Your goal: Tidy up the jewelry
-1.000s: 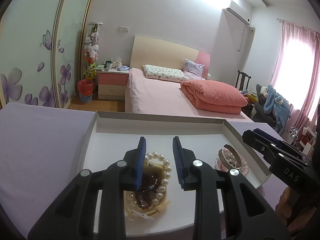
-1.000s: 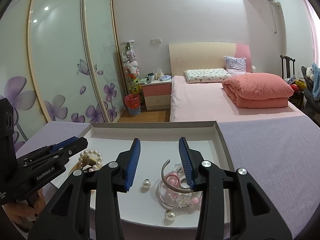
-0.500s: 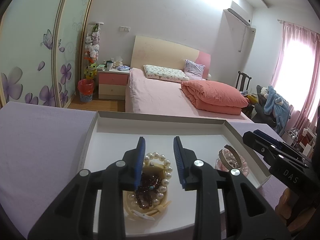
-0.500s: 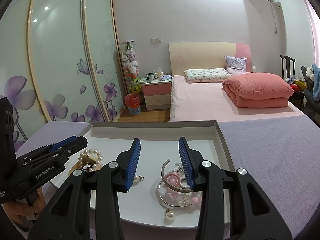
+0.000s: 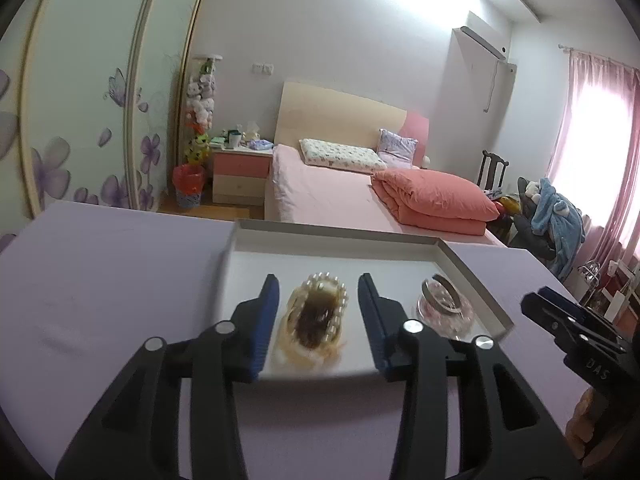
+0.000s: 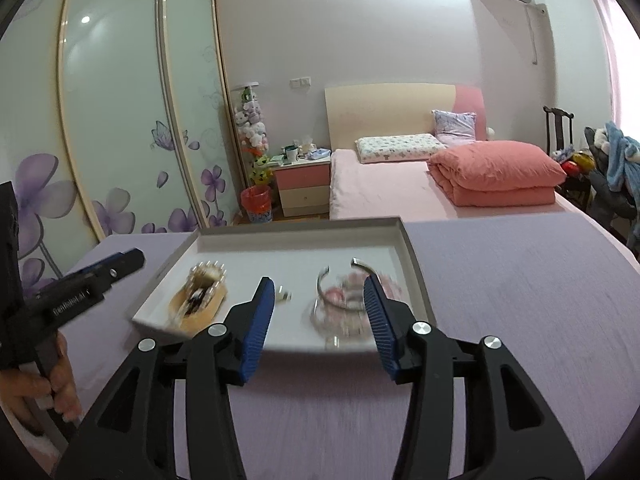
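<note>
A shallow white tray (image 5: 472,276) (image 6: 414,264) lies on the purple tabletop. In it, on the left, a pile of a pearl bracelet, dark beads and a cream hair clip (image 5: 316,320) (image 6: 202,294). On the right a silver open bangle with pink beads (image 5: 442,302) (image 6: 346,298). A small pearl earring (image 6: 284,295) lies between them. My left gripper (image 5: 318,288) is open and empty, back from the tray, in line with the pearl pile. My right gripper (image 6: 318,292) is open and empty, in front of the bangle.
The purple tabletop (image 6: 520,320) spreads wide on both sides of the tray. Behind the table are a pink bed (image 6: 400,184), a nightstand (image 6: 306,190) and sliding wardrobe doors (image 6: 120,120). A chair with clothes (image 5: 552,216) stands at the right.
Both grippers have pulled back and up from the tray, which now looks smaller and farther away. The left jaws have opened wider. The jewelry is blurred by the motion.
</note>
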### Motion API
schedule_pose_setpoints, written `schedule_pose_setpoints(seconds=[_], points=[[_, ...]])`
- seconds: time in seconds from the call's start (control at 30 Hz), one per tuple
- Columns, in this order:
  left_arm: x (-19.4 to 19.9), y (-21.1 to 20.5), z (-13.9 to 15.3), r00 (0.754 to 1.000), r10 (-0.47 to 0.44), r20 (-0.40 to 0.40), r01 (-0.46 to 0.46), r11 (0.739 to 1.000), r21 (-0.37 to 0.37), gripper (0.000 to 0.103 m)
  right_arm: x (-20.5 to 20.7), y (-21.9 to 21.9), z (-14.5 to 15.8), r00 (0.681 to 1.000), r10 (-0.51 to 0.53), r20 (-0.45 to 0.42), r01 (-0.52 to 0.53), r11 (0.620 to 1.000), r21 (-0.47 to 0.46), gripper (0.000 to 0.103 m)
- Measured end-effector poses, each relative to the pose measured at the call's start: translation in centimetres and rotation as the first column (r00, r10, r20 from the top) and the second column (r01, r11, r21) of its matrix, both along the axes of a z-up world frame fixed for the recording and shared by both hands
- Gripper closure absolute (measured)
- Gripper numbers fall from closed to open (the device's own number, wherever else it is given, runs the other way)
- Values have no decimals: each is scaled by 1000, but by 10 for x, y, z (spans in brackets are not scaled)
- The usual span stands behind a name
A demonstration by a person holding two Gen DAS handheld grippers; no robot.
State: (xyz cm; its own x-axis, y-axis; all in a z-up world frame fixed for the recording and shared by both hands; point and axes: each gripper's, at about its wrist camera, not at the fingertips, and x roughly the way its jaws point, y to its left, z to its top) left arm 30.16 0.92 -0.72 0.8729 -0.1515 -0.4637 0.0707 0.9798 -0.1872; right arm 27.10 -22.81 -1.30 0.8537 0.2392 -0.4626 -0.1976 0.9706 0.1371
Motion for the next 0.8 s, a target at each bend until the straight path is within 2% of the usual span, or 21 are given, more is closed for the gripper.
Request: schedule_pose_setpoints(seconds=[0.17, 0.23, 0.27, 0.33, 0.4, 0.6, 0.8], points=[[-72, 15, 10, 999, 37, 35, -38, 999, 16, 39, -48, -6, 7, 1000, -3, 18, 3, 1000, 10, 29], [-100, 20, 15, 996, 61, 62, -63, 998, 31, 23, -68, -7, 10, 999, -3, 41, 3, 1000, 9, 13], [-114, 23, 17, 995, 71, 76, -74, 997, 37, 19, -77, -8, 12, 999, -6, 52, 5, 1000, 9, 5], [-145, 26, 20, 990, 90, 104, -96, 994, 45, 8, -99, -9, 14, 996, -15, 83, 14, 1000, 11, 2], [-170, 28, 21, 988, 101, 120, -108, 993, 51, 4, -113, -11, 15, 995, -24, 101, 23, 1000, 18, 2], [-230, 28, 8, 978, 156, 138, -168, 983, 75, 4, -146, -13, 5, 990, -38, 136, 35, 999, 28, 2], [-247, 23, 1, 978, 151, 143, -164, 983, 83, 4, -160, -12, -5, 986, -40, 163, 39, 999, 7, 2]])
